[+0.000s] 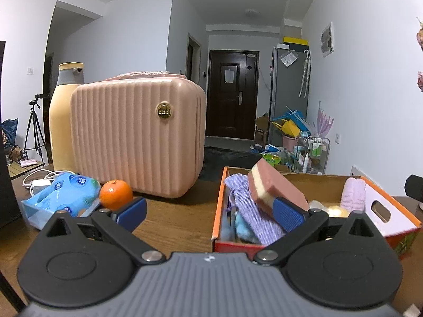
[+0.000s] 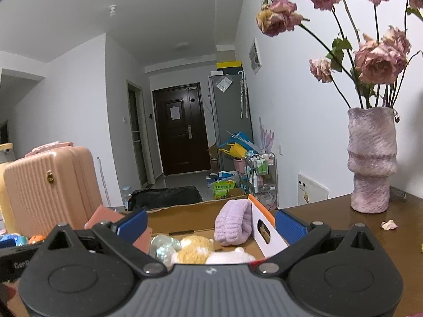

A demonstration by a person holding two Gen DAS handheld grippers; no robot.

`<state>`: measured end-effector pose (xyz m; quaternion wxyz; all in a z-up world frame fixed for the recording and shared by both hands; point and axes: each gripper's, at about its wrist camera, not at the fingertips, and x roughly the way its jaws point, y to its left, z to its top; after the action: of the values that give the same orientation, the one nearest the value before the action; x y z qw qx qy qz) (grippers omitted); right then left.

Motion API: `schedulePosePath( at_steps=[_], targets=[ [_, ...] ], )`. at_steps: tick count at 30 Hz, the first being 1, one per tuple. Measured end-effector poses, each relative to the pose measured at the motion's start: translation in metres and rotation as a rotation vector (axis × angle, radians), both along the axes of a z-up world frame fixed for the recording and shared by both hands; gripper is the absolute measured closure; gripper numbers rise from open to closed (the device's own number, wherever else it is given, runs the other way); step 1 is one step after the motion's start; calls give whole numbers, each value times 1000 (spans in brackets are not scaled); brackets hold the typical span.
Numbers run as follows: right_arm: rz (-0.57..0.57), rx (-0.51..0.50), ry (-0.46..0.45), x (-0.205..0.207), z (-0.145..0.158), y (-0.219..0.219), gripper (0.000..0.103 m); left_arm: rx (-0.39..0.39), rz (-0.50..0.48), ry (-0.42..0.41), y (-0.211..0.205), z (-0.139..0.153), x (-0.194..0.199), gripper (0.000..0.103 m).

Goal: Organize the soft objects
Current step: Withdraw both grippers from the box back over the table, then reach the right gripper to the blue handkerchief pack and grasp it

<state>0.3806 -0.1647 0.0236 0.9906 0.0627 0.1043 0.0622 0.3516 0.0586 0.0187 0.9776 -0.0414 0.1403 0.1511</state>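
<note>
Two grippers, both spread wide and empty, hover at an orange cardboard box (image 1: 391, 198) of soft things.

Left gripper (image 1: 211, 211): its right finger (image 1: 288, 212) touches a tilted pink-and-cream sponge (image 1: 275, 185), which leans on a purple knit pouch (image 1: 253, 211) inside the box; an orange (image 1: 115, 194) lies beyond its left finger. Right gripper (image 2: 211, 224): just ahead sit plush toys (image 2: 195, 251) and a rolled lilac towel (image 2: 232, 222), with the box wall (image 2: 267, 227) just inside its right finger.
</note>
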Motion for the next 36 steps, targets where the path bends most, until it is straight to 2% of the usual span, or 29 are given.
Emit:
schedulePosePath(
  at_steps=[15,30,36],
  targets=[
    [42,-80,-7,-65,-5,-6,0,8,-51,35,-1,-4,-55,0],
    [84,-202,-16,-135,-14,-19,0,24,-133,77,-10,-9,-118,0],
    [103,-228,5,-157,-16,-25,0,19,-164,87,-12,-8,-140,0]
  ],
)
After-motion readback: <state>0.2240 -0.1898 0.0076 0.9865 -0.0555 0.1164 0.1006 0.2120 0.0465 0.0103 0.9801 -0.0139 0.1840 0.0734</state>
